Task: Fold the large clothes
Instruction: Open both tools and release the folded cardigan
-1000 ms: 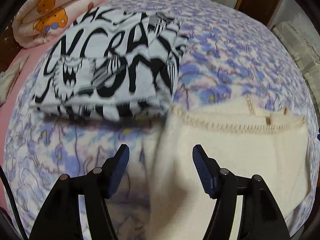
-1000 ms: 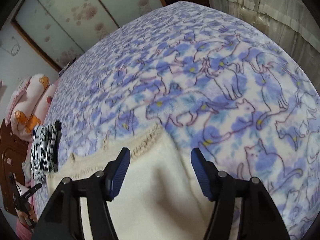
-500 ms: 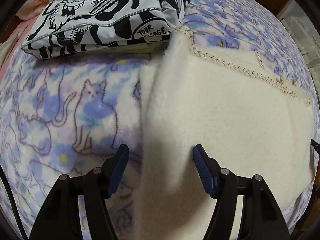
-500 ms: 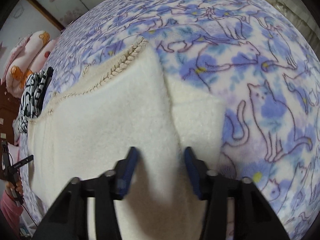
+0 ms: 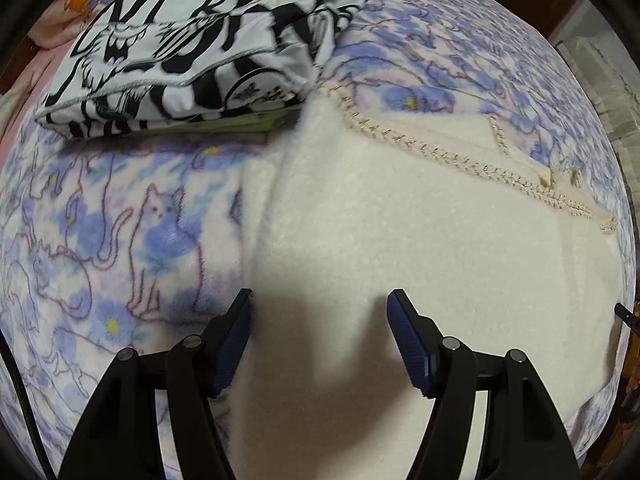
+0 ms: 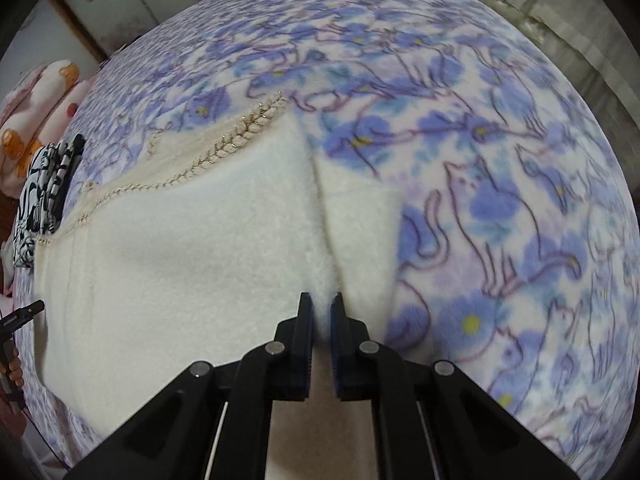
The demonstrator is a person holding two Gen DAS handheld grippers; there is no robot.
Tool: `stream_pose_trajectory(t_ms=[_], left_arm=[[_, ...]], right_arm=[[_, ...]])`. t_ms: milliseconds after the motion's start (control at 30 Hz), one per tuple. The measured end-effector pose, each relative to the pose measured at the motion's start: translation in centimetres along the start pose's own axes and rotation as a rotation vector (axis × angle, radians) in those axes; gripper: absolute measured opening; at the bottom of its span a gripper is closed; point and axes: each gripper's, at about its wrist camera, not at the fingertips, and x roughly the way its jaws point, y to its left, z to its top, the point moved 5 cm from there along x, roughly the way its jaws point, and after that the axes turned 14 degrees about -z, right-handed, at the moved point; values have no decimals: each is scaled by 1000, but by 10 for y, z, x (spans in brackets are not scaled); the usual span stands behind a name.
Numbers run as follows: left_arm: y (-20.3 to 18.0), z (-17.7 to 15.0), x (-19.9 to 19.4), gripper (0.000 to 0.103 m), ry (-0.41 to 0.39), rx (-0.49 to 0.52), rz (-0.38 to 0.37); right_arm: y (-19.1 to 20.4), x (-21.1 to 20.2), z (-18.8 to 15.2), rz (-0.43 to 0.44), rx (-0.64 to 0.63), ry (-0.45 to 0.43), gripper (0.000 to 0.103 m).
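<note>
Right wrist: right tongs [image 6: 321, 308] closing on cream garment [image 6: 200, 248] fold; left tongs [image 5: 319, 304] apart above it.

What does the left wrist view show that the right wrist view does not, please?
Only the left wrist view shows the left tongs open over the cream garment, pads clear of it, and the printed shirt's face.

Only the right wrist view shows the right tongs closing on a pinched ridge of the garment, plus a curtain.

Both show the garment, its braided trim, the shirt and the cat blanket.
</note>
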Motion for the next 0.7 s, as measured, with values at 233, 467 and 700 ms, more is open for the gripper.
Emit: stream_pose_trajectory(t_ms=[233,467,700], left_arm=[[-8,1,9,66,38,18,35],[-3,-9,-23,65,-58,21,82],[-55,-31,-62,65,-134,92,9]], right_arm=[[-15,4,-19,-48,10,30,6],[-4,-24,-15,-117,-14,-74,12],[10,-77,-24,-6,63,-205,24]])
